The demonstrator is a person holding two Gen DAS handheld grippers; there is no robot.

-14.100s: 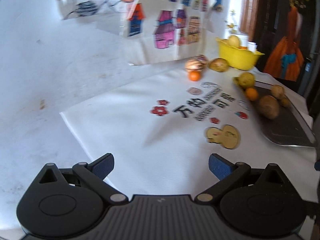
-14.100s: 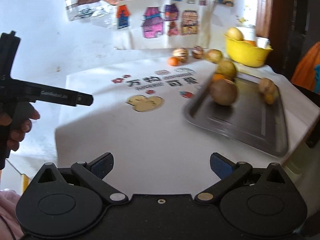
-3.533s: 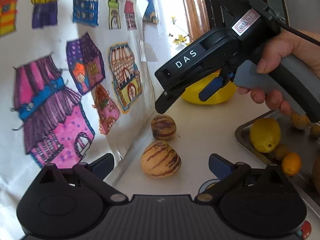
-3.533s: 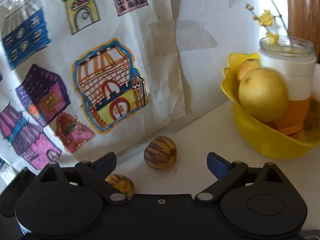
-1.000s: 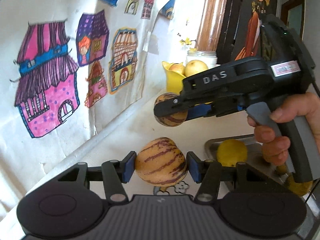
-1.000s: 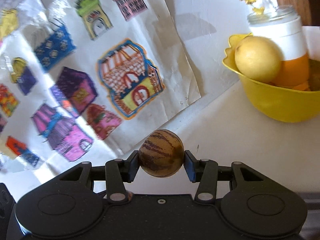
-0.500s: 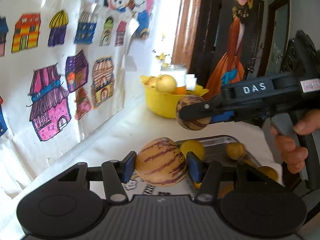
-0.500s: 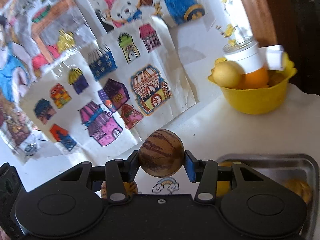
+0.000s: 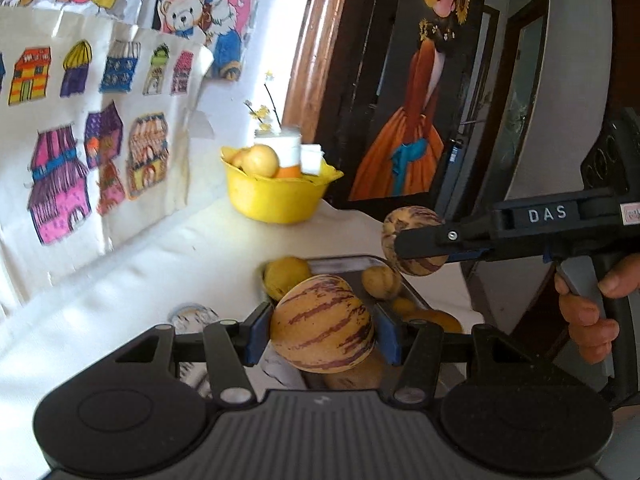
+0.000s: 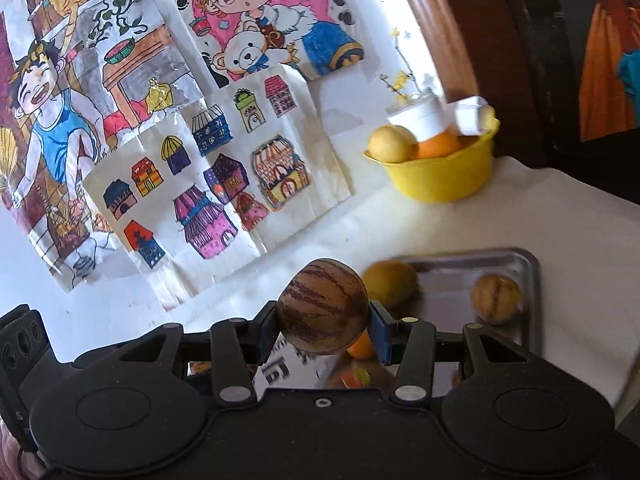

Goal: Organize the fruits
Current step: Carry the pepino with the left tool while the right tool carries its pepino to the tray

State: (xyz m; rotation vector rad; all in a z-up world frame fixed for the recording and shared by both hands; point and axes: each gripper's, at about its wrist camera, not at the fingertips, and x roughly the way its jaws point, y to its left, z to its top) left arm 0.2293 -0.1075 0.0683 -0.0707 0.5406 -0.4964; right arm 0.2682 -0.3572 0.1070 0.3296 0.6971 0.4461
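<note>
Both claws have lifted since half a second ago. The left claw (image 9: pixel 322 330) is gripping a pale melon (image 9: pixel 322 324), the right claw (image 10: pixel 322 330) a browner melon (image 10: pixel 322 306), both above the tray (image 10: pixel 528 280). Beyond sits a yellow bowl (image 10: pixel 440 178); under the claws, possibly an orange (image 10: pixel 362 348), blurred.

Pale yellow melon (image 9: pixel 322 324), purple-striped, oval, held off the table between blue pads; browner striped melon (image 10: pixel 322 306), rounder, likewise clamped and aloft; metal tray (image 10: pixel 524 280) on white cloth holds a yellow fruit (image 10: pixel 390 284) at its far corner, a tan fruit (image 10: pixel 496 298) apart.
</note>
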